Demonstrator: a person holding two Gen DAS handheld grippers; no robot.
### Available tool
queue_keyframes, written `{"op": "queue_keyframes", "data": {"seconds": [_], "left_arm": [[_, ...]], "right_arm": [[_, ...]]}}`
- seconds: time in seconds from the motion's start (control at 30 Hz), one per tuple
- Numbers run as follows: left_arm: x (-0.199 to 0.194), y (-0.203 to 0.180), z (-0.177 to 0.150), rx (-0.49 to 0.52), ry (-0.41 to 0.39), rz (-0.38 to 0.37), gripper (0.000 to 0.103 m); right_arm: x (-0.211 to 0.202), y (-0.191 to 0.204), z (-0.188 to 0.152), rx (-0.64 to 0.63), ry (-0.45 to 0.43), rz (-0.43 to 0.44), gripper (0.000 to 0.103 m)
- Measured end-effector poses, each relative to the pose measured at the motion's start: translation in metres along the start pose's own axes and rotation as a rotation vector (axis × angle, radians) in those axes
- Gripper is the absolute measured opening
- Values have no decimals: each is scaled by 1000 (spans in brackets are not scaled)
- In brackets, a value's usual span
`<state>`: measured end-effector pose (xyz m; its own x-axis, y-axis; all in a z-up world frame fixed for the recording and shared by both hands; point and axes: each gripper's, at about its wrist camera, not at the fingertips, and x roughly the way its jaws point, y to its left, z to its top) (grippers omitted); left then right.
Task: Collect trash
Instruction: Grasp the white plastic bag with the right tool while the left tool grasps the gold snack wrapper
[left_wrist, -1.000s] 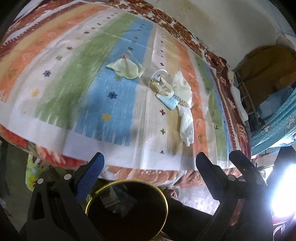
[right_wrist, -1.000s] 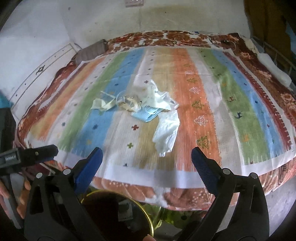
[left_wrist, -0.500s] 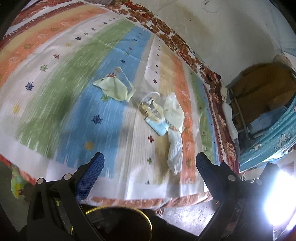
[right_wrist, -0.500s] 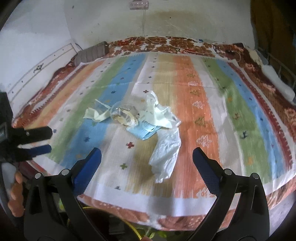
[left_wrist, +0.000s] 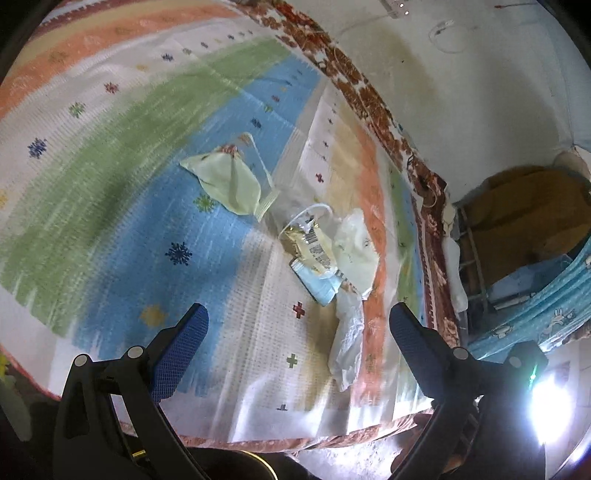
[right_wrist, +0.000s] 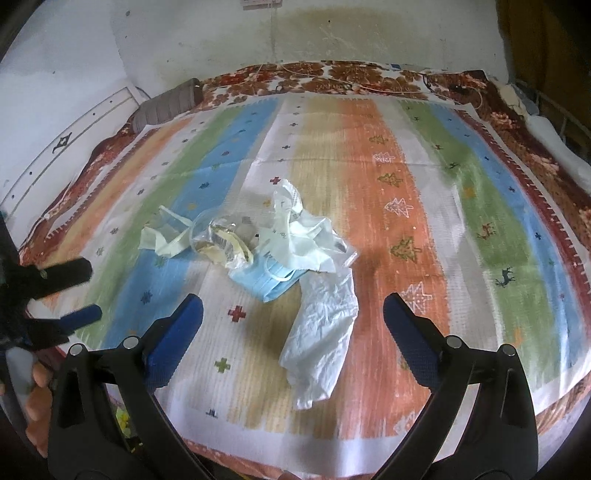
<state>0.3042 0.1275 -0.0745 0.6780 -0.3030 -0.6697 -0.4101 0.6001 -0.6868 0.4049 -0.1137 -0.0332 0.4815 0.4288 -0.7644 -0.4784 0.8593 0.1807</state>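
Observation:
A heap of trash lies on a striped bedspread (right_wrist: 369, 155). It holds a crumpled white tissue (right_wrist: 321, 332) (left_wrist: 347, 343), a blue face mask (right_wrist: 269, 282) (left_wrist: 317, 288), a clear plastic cup (right_wrist: 214, 236) with a yellow wrapper (left_wrist: 310, 247), a white plastic bag (right_wrist: 303, 236) and a pale yellow cloth scrap (left_wrist: 225, 181) (right_wrist: 162, 240). My right gripper (right_wrist: 293, 317) is open, with the tissue lying between its fingers' line. My left gripper (left_wrist: 299, 332) is open, short of the heap; it also shows at the right wrist view's left edge (right_wrist: 70, 291).
A dark bin with a gold rim (left_wrist: 258, 465) peeks in below the bed's front edge. The bed backs onto a stained white wall (right_wrist: 332, 33). A grey pillow (right_wrist: 166, 107) lies at the far left corner. Shelves with blue cloth (left_wrist: 535, 295) stand right of the bed.
Both grippers have risen and moved forward over the bed toward the heap. The bin has slid almost out of both views. Both stay open.

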Motion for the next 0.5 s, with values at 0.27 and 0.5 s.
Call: {"op": "queue_keyframes", "data": {"seconds": [0.27, 0.5], "left_arm": [[26, 4, 4, -19, 41, 14, 96], [26, 7, 8, -42, -24, -11, 92]], "right_arm": [[21, -2, 10, -10, 16, 0, 88], [40, 1, 23, -31, 17, -6, 76]]}}
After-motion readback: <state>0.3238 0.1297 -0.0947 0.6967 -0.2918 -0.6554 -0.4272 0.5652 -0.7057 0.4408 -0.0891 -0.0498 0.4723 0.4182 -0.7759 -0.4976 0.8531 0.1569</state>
